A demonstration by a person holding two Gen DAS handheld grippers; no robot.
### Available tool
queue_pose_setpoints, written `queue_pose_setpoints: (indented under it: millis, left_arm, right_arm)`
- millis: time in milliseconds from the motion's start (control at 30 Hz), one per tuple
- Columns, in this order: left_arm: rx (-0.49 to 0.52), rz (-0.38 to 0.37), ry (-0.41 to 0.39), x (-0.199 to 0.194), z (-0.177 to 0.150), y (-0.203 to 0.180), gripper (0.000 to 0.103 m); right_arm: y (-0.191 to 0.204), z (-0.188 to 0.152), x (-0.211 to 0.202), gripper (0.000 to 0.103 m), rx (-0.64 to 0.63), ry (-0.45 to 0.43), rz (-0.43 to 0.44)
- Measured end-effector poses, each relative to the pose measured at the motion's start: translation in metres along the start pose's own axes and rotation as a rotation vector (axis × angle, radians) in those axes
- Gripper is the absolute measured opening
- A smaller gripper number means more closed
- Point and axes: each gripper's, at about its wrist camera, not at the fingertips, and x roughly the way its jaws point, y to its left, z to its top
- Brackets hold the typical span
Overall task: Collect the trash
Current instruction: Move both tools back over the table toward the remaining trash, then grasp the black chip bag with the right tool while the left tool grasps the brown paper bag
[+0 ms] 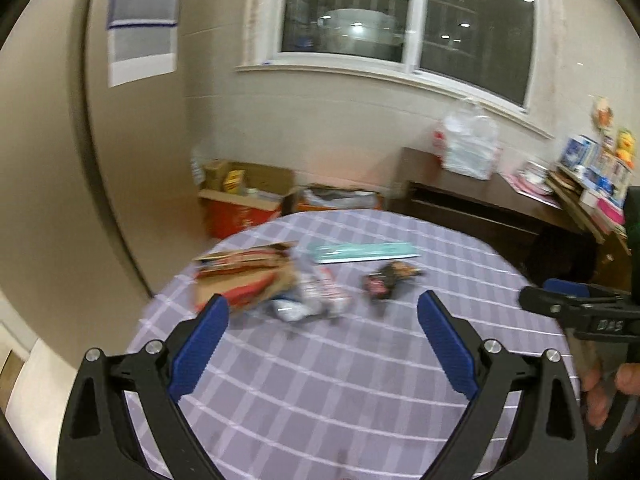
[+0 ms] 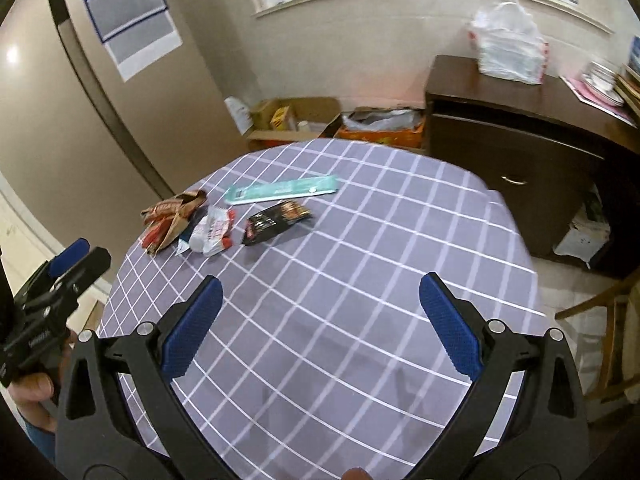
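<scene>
- Four pieces of trash lay grouped on the far left of the table [image 2: 360, 240]: a brown-red wrapper [image 2: 172, 220], a white wrapper [image 2: 212, 232], a black wrapper [image 2: 276, 222] and a long teal packet [image 2: 280, 192].
- Two grippers hovered over the near side; the left gripper [image 1: 322, 316] and right gripper [image 2: 320, 300] both stood spread wide, grasping nothing.
- A lilac cloth with white checks covered the table.
- Behind it sat two open boxes [image 2: 296, 118] on the floor, one dark cabinet [image 2: 520, 152] bearing one plastic bag [image 2: 508, 40], and a window [image 1: 404, 12].
</scene>
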Motion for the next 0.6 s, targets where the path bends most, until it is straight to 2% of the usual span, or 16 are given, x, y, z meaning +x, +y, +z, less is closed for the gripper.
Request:
queue_pose_setpoints:
  millis: [133,267,367,467,567,600]
  left_arm:
    - [-0.012,0.059,0.010,0.012,-0.001,0.042,0.093]
    - [0.032,0.100,0.011,0.033,0.005,0.069,0.093]
    - [0.108,0.116,0.016,0.056,0.016,0.084,0.093]
    - [0.239,0.117,0.044,0.089,0.025,0.092,0.093]
    - [0.333,0.049,0.095,0.116,0.029,0.094,0.093]
    - [0.366,0.049,0.105,0.123,0.029,0.094,0.093]
  right_arm:
    - [0.014,0.004,0.020,0.097,-0.020,0.031,0.006]
    - [0.024,0.008,0.043,0.097,-0.025,0.062,0.003]
    - [0.031,0.012,0.060,0.097,-0.025,0.084,0.000]
    - [0.036,0.016,0.077,0.097,-0.026,0.105,0.000]
    - [0.041,0.023,0.094,0.097,-0.024,0.120,-0.002]
    - [0.042,0.025,0.097,0.097,-0.023,0.122,-0.001]
